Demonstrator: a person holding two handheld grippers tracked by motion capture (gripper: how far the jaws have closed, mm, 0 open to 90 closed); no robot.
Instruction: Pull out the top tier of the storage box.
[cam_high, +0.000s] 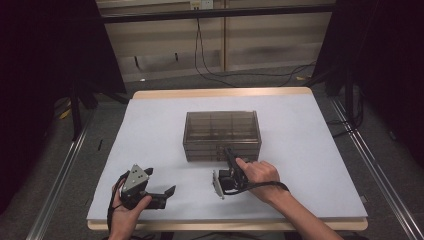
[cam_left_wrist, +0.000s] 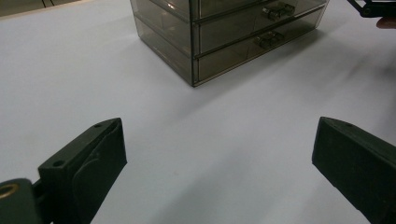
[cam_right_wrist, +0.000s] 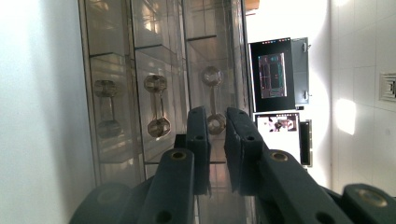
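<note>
Smoky clear drawer organizer (cam_high: 222, 135) on the white worktop (cam_high: 150, 130), right gripper (cam_high: 230, 153) nearly closed at a top drawer handle (cam_right_wrist: 214, 100), left gripper (cam_high: 170, 190) spread wide, resting nearby.

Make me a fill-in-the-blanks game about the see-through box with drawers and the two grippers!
1. The drawer box stands on a table with a ___ cover.
2. The left gripper has its jaws wide ___.
3. The right gripper points at the handle of the ___ drawer.
4. In the right gripper view, you can count ___ handles on the box front.

Missing words: white; open; top; three
</note>
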